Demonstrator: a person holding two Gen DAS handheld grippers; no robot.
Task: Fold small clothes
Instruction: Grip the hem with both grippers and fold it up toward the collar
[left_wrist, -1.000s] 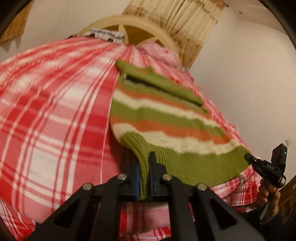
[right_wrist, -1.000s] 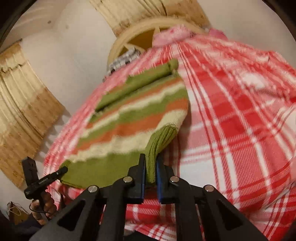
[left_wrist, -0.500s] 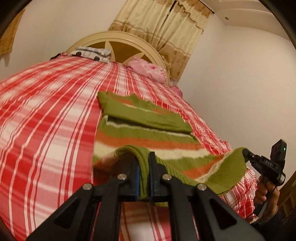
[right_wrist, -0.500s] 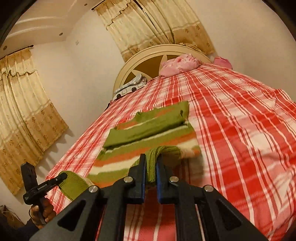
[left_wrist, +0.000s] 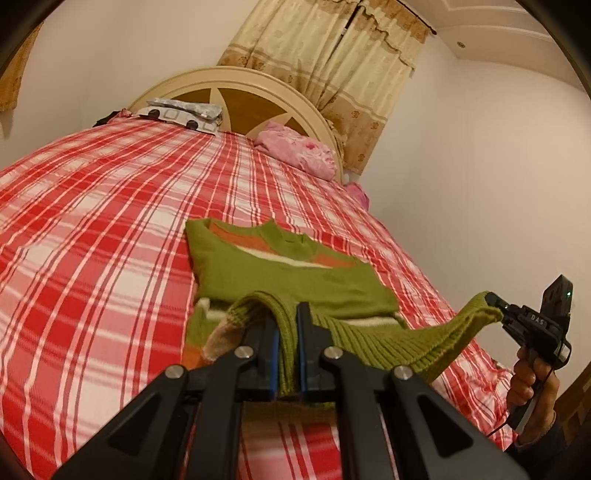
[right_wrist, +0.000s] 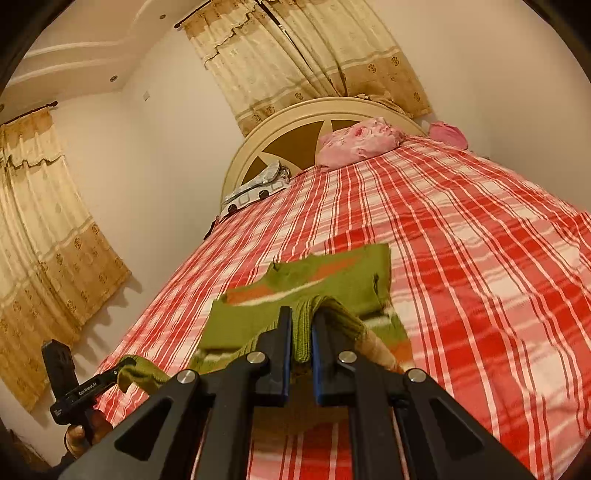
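A small green sweater (left_wrist: 295, 280) with orange and cream stripes lies on the red plaid bed, sleeves folded across its chest. My left gripper (left_wrist: 287, 332) is shut on one corner of its ribbed green hem. My right gripper (right_wrist: 301, 332) is shut on the other hem corner. Both hold the hem lifted above the sweater's body (right_wrist: 332, 280), the ribbing stretched between them. The right gripper also shows at the right edge of the left wrist view (left_wrist: 496, 301). The left gripper shows at the lower left of the right wrist view (right_wrist: 120, 371).
The red plaid bedspread (left_wrist: 92, 221) covers the bed. A pink pillow (left_wrist: 299, 151) and a grey patterned bundle (left_wrist: 184, 114) lie by the cream headboard (left_wrist: 258, 85). Walls and curtains (right_wrist: 55, 240) surround the bed; the bed's edge runs near the wall (left_wrist: 424, 266).
Both grippers have lifted the hem off the bed and carried it forward over the sweater's body toward the collar. The lower striped part is now doubled under the raised hem.
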